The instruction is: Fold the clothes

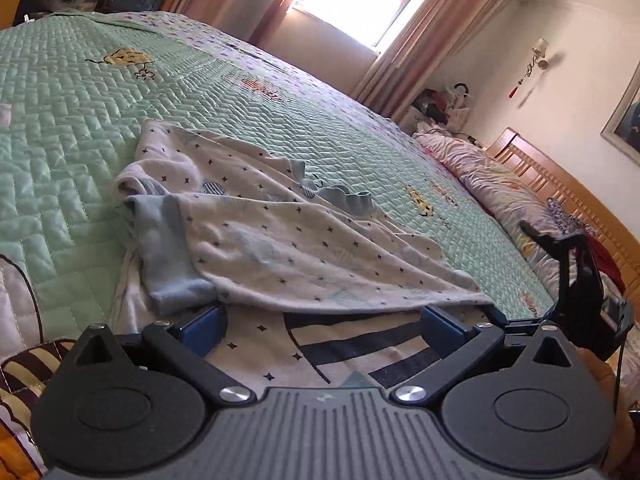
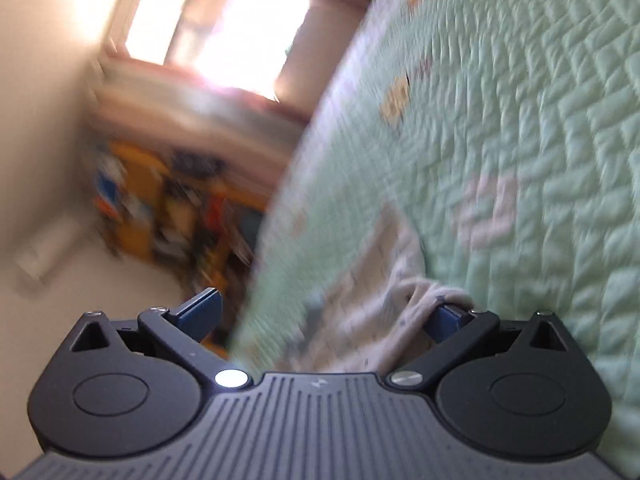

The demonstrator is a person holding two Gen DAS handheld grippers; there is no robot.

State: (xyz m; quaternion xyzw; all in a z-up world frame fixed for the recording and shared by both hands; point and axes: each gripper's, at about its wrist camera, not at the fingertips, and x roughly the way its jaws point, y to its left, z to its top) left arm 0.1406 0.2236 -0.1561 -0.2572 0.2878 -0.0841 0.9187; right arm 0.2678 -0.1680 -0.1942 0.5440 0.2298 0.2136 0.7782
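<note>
Sunlight from a bright window (image 1: 360,4) with pink curtains (image 1: 432,44) falls across a bedroom where a mint-green quilted bedspread (image 1: 72,128) with cartoon patches covers a wide bed. On it, close to the near edge, lies a white children's garment with small dark stars and pale blue cuffs (image 1: 280,236), rumpled, with one layer turned over on itself and a wavy blue trim showing at its far side. The left gripper (image 1: 320,320) sits low at the garment's near hem, its blue-padded fingers (image 1: 202,326) spread wide apart, the folded cloth edge draped just over their tips and a striped print visible between them; nothing is pinched. Beyond, a floral pillow (image 1: 492,184) rests against a wooden headboard (image 1: 560,184). The right wrist view is smeared by motion: the right gripper (image 2: 320,314) also stands open, its fingers (image 2: 202,312) wide, the right-hand pad touching a bunched fold of the same white cloth (image 2: 404,304) on the green bedspread.
</note>
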